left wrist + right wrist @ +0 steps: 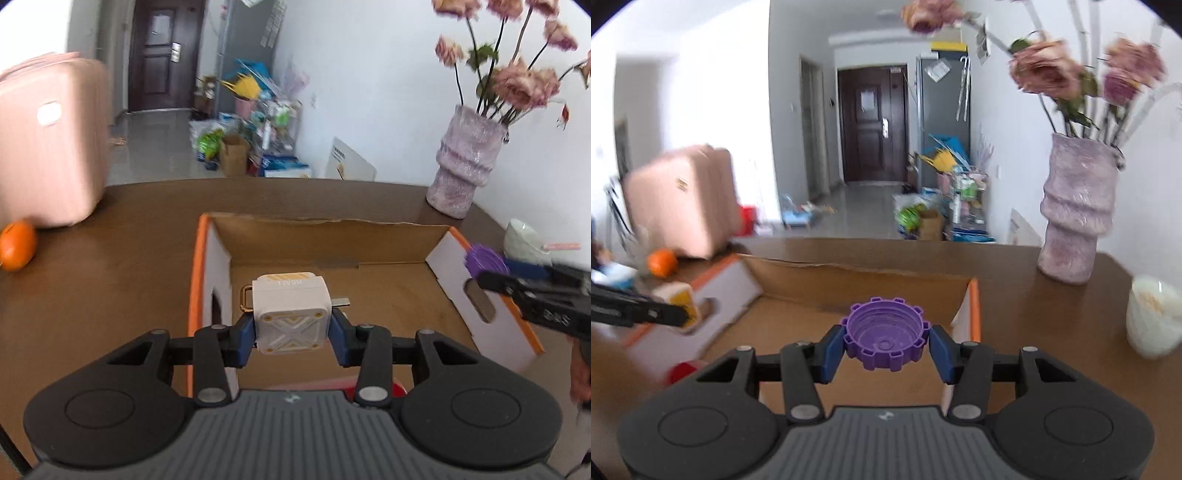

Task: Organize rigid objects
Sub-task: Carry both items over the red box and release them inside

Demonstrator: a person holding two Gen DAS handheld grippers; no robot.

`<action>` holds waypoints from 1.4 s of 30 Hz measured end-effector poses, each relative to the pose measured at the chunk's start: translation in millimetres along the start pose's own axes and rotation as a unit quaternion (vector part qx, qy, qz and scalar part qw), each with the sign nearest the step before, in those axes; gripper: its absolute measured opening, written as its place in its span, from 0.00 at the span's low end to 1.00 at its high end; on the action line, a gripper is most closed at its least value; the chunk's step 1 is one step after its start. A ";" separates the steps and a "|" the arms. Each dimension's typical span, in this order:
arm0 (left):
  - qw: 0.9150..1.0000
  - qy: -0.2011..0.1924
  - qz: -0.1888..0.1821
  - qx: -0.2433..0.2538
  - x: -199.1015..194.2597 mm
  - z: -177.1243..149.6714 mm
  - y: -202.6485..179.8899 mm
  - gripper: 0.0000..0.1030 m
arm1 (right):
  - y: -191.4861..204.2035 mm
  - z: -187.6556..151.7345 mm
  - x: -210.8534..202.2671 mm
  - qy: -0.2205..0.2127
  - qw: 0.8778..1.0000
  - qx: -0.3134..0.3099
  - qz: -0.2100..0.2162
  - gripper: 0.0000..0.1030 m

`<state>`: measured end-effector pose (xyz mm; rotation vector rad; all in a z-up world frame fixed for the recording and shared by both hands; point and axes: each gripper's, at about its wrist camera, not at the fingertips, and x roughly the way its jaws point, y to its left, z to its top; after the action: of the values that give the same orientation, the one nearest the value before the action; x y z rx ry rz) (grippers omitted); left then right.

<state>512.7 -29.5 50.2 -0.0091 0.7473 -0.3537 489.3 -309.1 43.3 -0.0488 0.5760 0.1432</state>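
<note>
My left gripper (292,332) is shut on a white cube-shaped charger (291,314) with yellow trim and a gold ring, held over the open cardboard box (332,229). My right gripper (887,345) is shut on a purple toothed cap (885,338), held above the same box (849,275). In the left wrist view the right gripper and purple cap (484,260) show at the box's right wall. In the right wrist view the left gripper with the charger (677,299) shows at the box's left wall.
The box sits on a brown table (110,295). A pink vase with dried flowers (465,162) and a white bowl (522,240) stand at the right. An orange (16,245) and a pink suitcase (48,140) are at the left. A red object (681,371) lies by the box.
</note>
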 end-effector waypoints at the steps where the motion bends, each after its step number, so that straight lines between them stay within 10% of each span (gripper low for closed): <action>1: 1.000 0.012 0.004 0.008 13.3 8.8 0.6 0.40 | -1.3 9.1 15.3 0.009 1.000 -0.008 -0.003 0.48; 10: 0.997 0.056 0.038 0.033 91.7 44.4 10.0 0.51 | -6.6 26.2 110.5 0.125 0.992 -0.018 -0.018 0.48; 23: 0.998 0.045 0.016 0.041 86.7 40.1 11.6 0.64 | -6.9 21.8 109.0 0.127 0.992 -0.020 -0.009 0.62; 42: 0.990 -0.112 0.057 0.059 -114.4 19.4 -19.8 0.80 | 5.6 27.7 -84.8 -0.039 0.999 0.002 -0.011 0.75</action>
<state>442.0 -14.0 143.1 0.1030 0.5016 -0.2822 433.1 -311.5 112.7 -0.0452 0.4969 0.1225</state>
